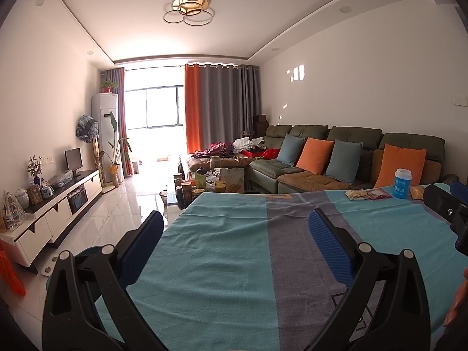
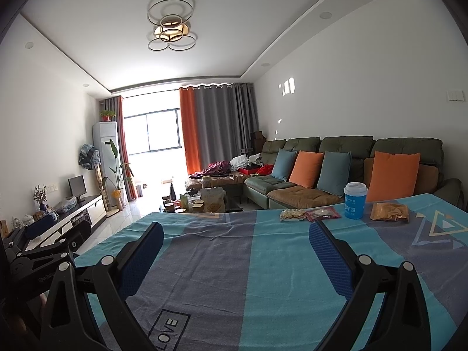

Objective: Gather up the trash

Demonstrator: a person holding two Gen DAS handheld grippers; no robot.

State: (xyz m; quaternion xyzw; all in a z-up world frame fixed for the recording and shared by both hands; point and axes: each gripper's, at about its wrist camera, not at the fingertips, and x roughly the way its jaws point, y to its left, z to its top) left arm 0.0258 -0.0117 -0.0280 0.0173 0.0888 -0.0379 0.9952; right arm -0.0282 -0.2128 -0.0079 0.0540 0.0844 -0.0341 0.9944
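Trash lies at the far right of the table: a pale snack wrapper [image 2: 292,215], a red wrapper [image 2: 322,213], an orange-brown packet [image 2: 389,212] and a blue cup with a white lid [image 2: 355,201]. They also show in the left wrist view: pale wrapper [image 1: 356,194], red wrapper [image 1: 379,194], cup [image 1: 402,183], orange packet [image 1: 416,192]. My left gripper [image 1: 235,228] is open and empty over the table's left part. My right gripper [image 2: 236,238] is open and empty, short of the wrappers.
The table wears a teal and grey cloth [image 2: 234,263]. A sofa with orange and blue cushions [image 2: 336,172] stands behind it, a cluttered coffee table [image 2: 201,200] ahead, a TV cabinet [image 1: 52,210] at the left. The right gripper's body [image 1: 447,207] shows at the right edge.
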